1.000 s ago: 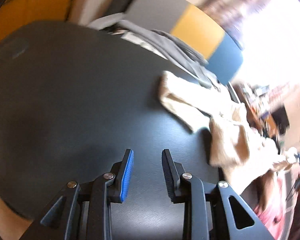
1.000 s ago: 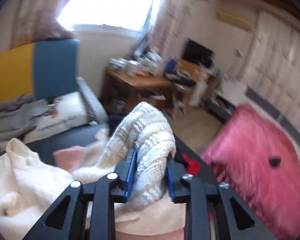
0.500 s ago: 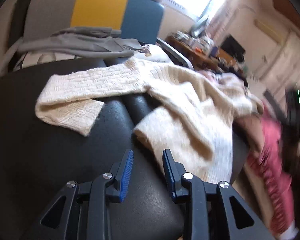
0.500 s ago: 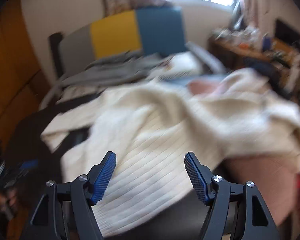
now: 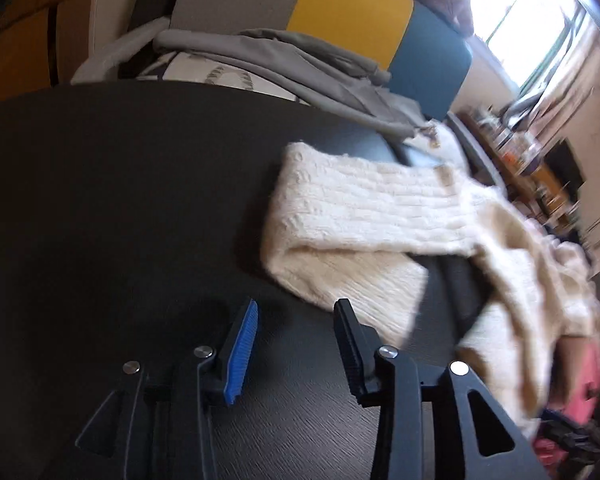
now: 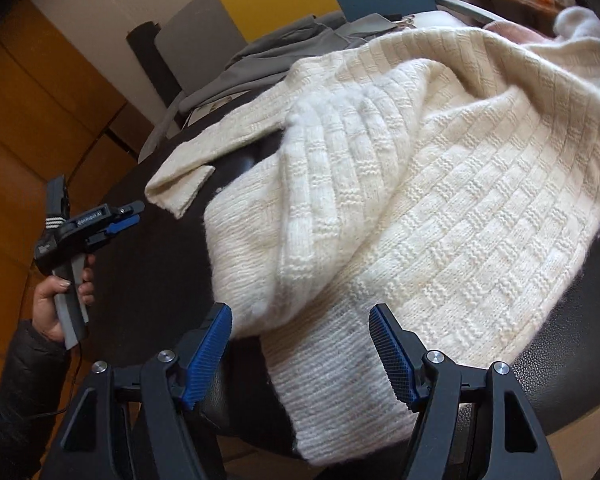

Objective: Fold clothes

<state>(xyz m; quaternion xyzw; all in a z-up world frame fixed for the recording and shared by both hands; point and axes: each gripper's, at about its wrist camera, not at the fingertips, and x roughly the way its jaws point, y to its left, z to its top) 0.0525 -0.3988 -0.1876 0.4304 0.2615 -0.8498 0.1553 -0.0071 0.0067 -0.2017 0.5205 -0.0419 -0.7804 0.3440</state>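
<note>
Sweater [image 6: 440, 184] crumpled, sleeve [image 5: 364, 204] leftward

The near left stretch of the dark desk [image 5: 112, 208] lies bare, so the left claw [image 5: 296, 320], jaws parted and holding nothing, has free passage over it up to the folded-back sleeve [image 5: 364, 216] just ahead and to its right. Beyond the desk's far edge a heap of grey clothes [image 5: 284, 60] on a chair [image 5: 356, 12] blocks that side. The cream sweater [image 6: 440, 168] covers most of the desk's right part. Its hem lies between the spread jaws of the right claw [image 6: 300, 336], leaving bare desk only along the near rim [image 6: 572, 368].
</note>
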